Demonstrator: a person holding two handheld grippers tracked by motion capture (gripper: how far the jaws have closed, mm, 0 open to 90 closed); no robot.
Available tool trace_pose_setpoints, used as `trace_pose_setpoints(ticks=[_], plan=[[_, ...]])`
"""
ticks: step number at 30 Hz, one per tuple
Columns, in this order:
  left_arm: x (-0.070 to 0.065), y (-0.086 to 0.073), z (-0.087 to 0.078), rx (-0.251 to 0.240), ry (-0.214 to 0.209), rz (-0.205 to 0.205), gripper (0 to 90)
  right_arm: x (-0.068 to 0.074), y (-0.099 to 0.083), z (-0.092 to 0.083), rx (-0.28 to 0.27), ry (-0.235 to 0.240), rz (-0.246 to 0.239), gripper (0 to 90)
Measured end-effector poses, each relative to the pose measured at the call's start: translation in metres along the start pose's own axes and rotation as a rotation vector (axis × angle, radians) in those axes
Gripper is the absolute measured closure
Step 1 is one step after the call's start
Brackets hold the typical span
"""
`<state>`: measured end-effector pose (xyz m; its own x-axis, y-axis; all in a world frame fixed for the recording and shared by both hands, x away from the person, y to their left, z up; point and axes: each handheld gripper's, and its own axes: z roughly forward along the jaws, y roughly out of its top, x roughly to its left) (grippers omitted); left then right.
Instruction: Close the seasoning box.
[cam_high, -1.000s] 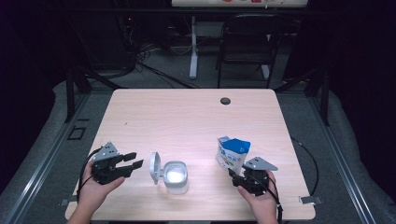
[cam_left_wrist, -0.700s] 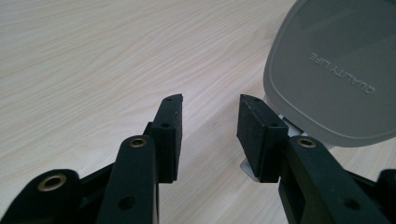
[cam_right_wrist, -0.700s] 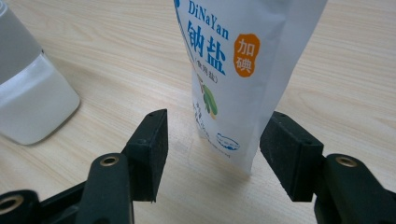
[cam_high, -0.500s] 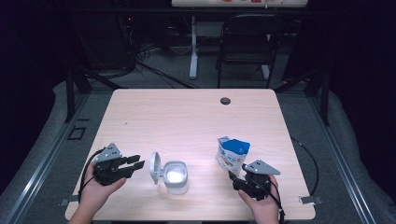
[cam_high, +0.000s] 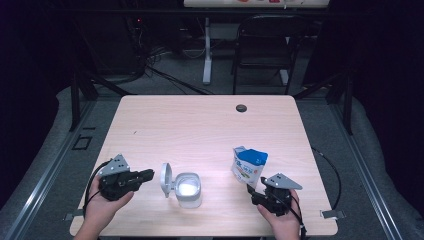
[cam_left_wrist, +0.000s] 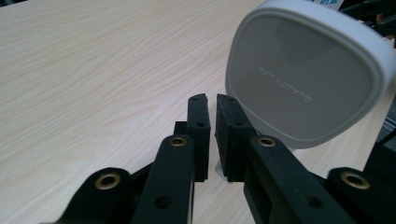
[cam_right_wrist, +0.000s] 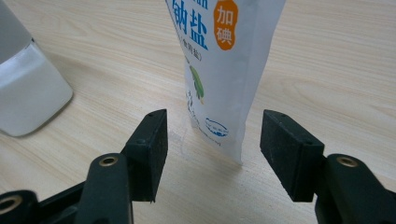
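A white container (cam_high: 188, 190) stands near the table's front edge with its hinged lid (cam_high: 165, 179) swung up on its left side. My left gripper (cam_high: 150, 174) lies level just left of that lid. Its jaws have just been closing and stand almost together with nothing between them. In the left gripper view the grey lid (cam_left_wrist: 303, 74) rises close beyond the left gripper (cam_left_wrist: 211, 100). A blue and white salt bag (cam_high: 248, 167) stands upright to the right. My right gripper (cam_high: 253, 193) is open just in front of the bag (cam_right_wrist: 224, 60), whose bottom corner stands between the wide jaws, untouched.
The wooden table (cam_high: 200, 125) has a dark round grommet (cam_high: 241, 107) near its far edge. A black chair (cam_high: 265, 45) and cables sit on the floor beyond. The container's body (cam_right_wrist: 28, 88) is at the left in the right gripper view.
The left gripper's jaws have closed from wide apart to nearly together. Both hands have stayed in place; the bag and container have not moved.
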<state>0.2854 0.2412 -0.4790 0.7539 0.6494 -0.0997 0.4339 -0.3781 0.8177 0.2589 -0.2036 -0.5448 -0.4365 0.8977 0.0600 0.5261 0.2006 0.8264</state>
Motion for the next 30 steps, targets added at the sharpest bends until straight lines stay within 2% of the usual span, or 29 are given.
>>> trace_pose_setpoints(ticks=[3,11,30], plan=[[-0.004,0.002,-0.001,0.0,-0.008,0.019,90.0,-0.001,-0.001,0.0,-0.005,0.001,0.001,41.9],[-0.013,0.007,-0.003,0.001,-0.031,0.058,90.0,-0.004,-0.005,0.003,0.001,0.006,0.005,42.3],[-0.023,0.011,-0.001,-0.002,-0.052,0.08,90.0,-0.007,-0.007,0.004,0.003,0.001,0.006,42.5]])
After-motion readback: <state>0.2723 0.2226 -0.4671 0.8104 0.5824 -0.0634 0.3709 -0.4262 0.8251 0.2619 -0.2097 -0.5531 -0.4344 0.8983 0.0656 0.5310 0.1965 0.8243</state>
